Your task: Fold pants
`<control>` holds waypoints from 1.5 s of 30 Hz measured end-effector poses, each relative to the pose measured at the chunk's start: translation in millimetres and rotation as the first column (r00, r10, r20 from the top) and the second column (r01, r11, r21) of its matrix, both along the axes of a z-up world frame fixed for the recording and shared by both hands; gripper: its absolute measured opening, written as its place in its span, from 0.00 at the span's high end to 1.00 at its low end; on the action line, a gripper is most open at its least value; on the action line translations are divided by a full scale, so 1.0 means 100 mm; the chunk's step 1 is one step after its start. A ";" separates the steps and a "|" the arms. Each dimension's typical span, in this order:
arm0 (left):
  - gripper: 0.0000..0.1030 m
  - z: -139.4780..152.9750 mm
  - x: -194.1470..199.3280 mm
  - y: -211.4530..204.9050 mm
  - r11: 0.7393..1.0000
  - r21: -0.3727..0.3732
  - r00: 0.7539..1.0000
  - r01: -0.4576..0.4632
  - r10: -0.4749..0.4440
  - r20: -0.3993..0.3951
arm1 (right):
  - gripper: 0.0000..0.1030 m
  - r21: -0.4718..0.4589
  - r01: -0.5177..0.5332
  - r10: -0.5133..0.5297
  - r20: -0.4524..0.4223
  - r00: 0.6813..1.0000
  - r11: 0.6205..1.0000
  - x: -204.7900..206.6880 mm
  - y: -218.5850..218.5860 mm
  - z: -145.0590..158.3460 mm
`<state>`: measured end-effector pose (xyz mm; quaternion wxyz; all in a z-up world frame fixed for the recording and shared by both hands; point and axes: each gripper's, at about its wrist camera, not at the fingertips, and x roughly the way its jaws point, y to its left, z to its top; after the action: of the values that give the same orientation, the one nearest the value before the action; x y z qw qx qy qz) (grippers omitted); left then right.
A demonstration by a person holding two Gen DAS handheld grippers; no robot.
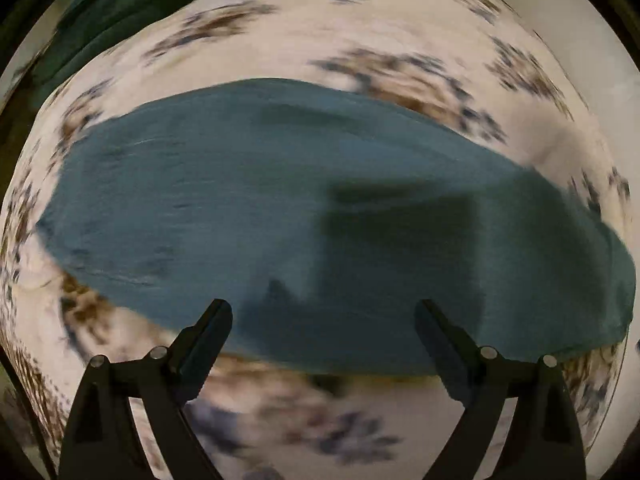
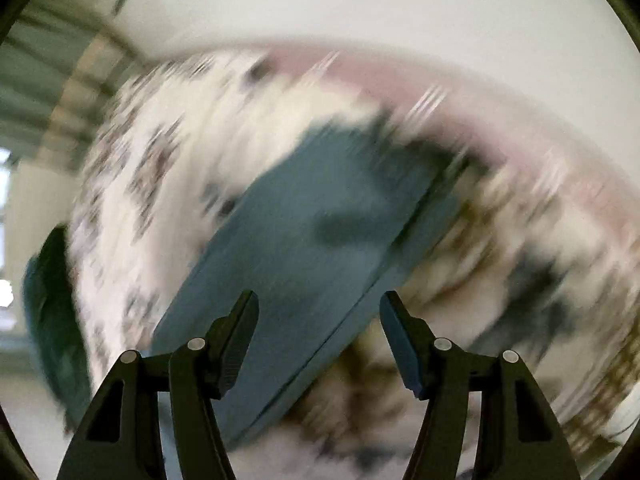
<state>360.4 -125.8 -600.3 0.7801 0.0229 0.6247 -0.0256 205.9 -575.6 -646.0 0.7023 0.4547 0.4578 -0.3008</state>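
Teal-blue pants (image 1: pixel 280 208) lie flat as a long band on a white floral bedspread (image 1: pixel 320 32), folded lengthwise. My left gripper (image 1: pixel 322 312) is open and empty, hovering over the pants' near edge; its shadow falls on the cloth. In the right wrist view the same pants (image 2: pixel 304 248) run diagonally, with a layered edge showing along their right side. My right gripper (image 2: pixel 318 304) is open and empty above their near end. Both views are motion-blurred.
A second dark teal garment (image 1: pixel 100 28) lies at the far left of the bed, and shows at the left edge of the right wrist view (image 2: pixel 52 320). A pink strip (image 2: pixel 400 80) borders the bed beneath a pale wall (image 2: pixel 360 0).
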 end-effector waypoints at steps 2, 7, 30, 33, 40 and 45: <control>0.10 -0.08 -0.01 -0.32 0.999 0.004 0.999 0.039 -0.039 -0.020 | 0.36 -0.029 0.020 -0.020 0.002 1.000 0.999 0.04 -0.35 -0.04; 0.10 -0.16 -0.04 -0.77 0.994 0.020 0.994 0.104 -0.103 -0.029 | 0.70 -0.010 -0.056 0.055 -0.079 0.995 0.998 0.28 -0.77 -0.38; 0.10 -0.18 0.01 -0.68 0.998 0.007 0.997 0.055 -0.054 -0.053 | 0.75 0.228 -0.097 0.096 0.018 0.995 0.969 -0.02 -0.90 -0.56; 0.10 -0.21 0.01 -0.69 0.998 0.011 0.997 0.057 -0.057 -0.061 | 0.48 0.239 -0.077 0.087 -0.029 0.996 0.968 0.09 -0.82 -0.77; 0.10 -0.30 0.01 -0.72 0.997 0.020 0.995 0.068 -0.067 -0.075 | 0.90 0.200 0.034 -0.036 0.006 0.999 0.979 0.16 -0.77 -1.01; 0.10 -0.28 0.01 -0.72 0.996 0.024 0.995 0.081 -0.079 -0.064 | 0.93 -0.002 -0.038 0.038 0.001 0.999 0.999 0.21 -0.58 -0.58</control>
<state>360.9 -197.6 -627.9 0.7580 0.0575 0.6478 -0.0491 227.1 -633.8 -704.0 0.7086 0.4454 0.4656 -0.2877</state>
